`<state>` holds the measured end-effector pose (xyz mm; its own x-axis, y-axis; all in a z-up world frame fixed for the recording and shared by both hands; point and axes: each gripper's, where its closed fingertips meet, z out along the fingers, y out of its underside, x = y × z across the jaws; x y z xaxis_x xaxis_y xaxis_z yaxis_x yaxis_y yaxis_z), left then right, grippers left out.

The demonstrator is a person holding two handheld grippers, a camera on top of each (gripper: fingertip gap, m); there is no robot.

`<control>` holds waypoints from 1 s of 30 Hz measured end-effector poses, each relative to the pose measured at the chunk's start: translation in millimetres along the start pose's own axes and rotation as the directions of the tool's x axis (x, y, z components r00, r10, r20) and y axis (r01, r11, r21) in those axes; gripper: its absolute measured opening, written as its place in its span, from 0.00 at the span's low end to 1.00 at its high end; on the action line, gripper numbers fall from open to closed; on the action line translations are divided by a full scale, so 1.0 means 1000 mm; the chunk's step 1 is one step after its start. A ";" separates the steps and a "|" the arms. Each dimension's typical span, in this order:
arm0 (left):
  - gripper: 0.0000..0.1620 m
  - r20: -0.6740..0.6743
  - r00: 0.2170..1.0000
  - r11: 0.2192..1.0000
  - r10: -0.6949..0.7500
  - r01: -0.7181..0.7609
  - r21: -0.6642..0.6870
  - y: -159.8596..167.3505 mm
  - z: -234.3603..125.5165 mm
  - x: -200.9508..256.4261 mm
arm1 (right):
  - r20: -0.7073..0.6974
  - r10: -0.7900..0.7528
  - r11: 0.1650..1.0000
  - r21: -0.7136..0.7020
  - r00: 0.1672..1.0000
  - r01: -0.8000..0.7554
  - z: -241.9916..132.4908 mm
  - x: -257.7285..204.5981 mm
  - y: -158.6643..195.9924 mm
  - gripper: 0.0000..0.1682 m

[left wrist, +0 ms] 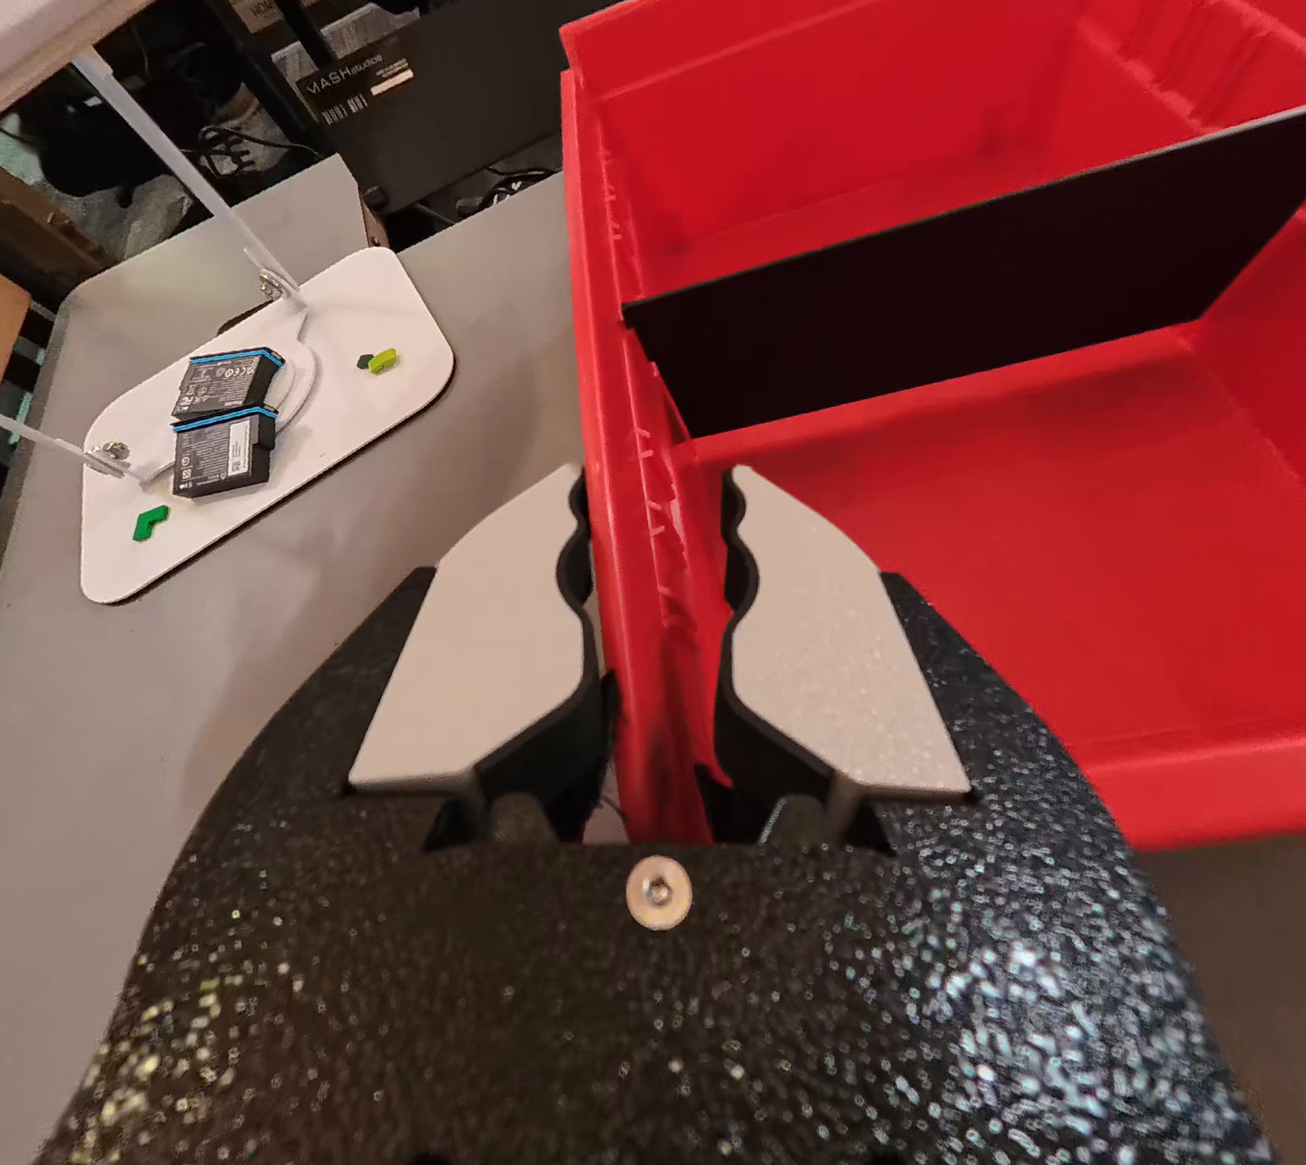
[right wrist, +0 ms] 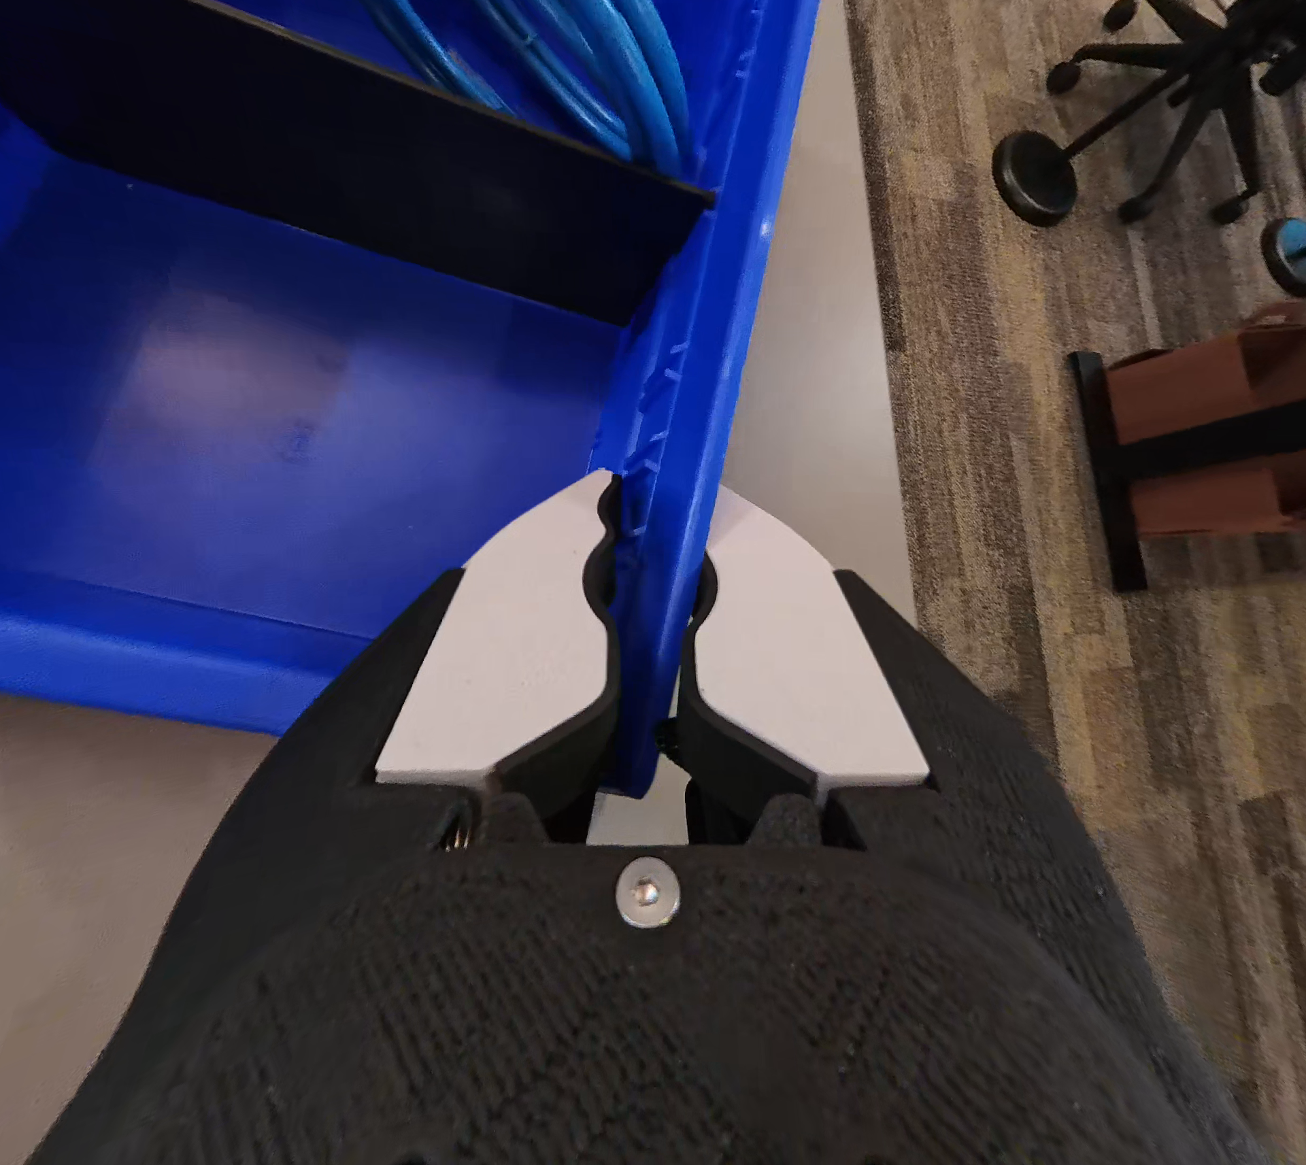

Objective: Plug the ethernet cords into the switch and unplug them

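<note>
In the left wrist view my left gripper [left wrist: 654, 481] is shut on the left side wall of a red plastic bin [left wrist: 629, 396], one finger outside and one inside. A black divider panel [left wrist: 954, 290] crosses the red bin; both its compartments look empty. In the right wrist view my right gripper [right wrist: 664, 488] is shut on the right side wall of a blue plastic bin [right wrist: 714, 354]. A black divider [right wrist: 339, 184] splits the blue bin. Coiled blue cables [right wrist: 565, 22] lie in the far compartment; the near one looks empty.
Left of the red bin, a white board [left wrist: 367, 311] on the grey table [left wrist: 177, 672] carries two black batteries [left wrist: 222, 417] and small green pieces [left wrist: 150, 523]. Right of the blue bin the table edge drops to carpet with an office chair base [right wrist: 1131, 92] and a brown box [right wrist: 1215, 424]. Across from one pair of fingers to the other is roughly 70 cm.
</note>
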<state>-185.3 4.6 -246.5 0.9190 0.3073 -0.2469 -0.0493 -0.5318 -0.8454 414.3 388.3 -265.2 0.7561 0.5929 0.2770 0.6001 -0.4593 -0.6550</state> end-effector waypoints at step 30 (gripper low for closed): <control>0.04 -0.292 0.956 0.999 -0.037 0.043 0.014 0.043 -0.057 -0.029 | 0.342 -0.320 0.941 0.224 0.884 0.254 0.038 -0.163 -0.111 0.05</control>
<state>-191.6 -71.5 -248.7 0.9943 0.0831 -0.0669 -0.0156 -0.5070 -0.8618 215.0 367.8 -264.6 0.3870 0.8970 0.2136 0.6983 -0.1338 -0.7032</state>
